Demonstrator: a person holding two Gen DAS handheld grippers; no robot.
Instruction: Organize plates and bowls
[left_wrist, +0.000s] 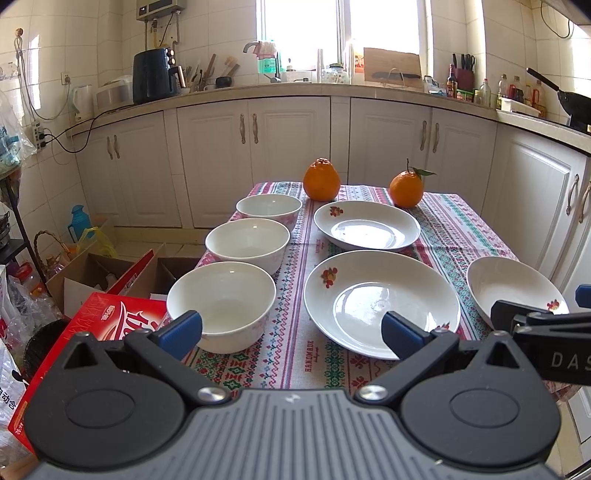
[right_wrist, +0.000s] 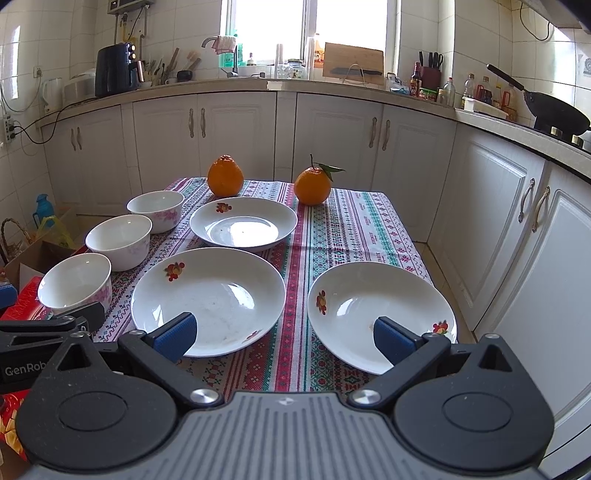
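**Hovering over crockery on a patterned tabletop**

Looking through the left wrist view, I hold the left gripper (left_wrist: 291, 328) spread wide and empty at the bottom of the frame, its blue pads framing the gap between the nearest bowl (left_wrist: 221, 305) and the nearest plate (left_wrist: 382, 303). Three white bowls run in a column up the left of centre: the nearest one, a middle bowl (left_wrist: 247, 243) just behind it and a far bowl (left_wrist: 269, 209) beyond. To their right sit the nearest plate and, above it in the frame, a far plate (left_wrist: 366, 225), both white with a small fruit motif. A third plate (left_wrist: 515, 290) lies at the right edge, partly behind the black arm of my other tool. Two oranges (left_wrist: 321, 180) stand at the far end of the striped tablecloth (left_wrist: 291, 354), one with a leaf on its stem. A red box (left_wrist: 92, 332) fills the lower left, beside the tabletop.

From the right wrist view, the right gripper (right_wrist: 284, 338) is likewise spread, holding nothing, with one pad over the near rim of the centre plate and the other over the near rim of the right-hand plate. The bowls line the left of that frame, and white kitchen cabinets (right_wrist: 236, 129) cross the background.
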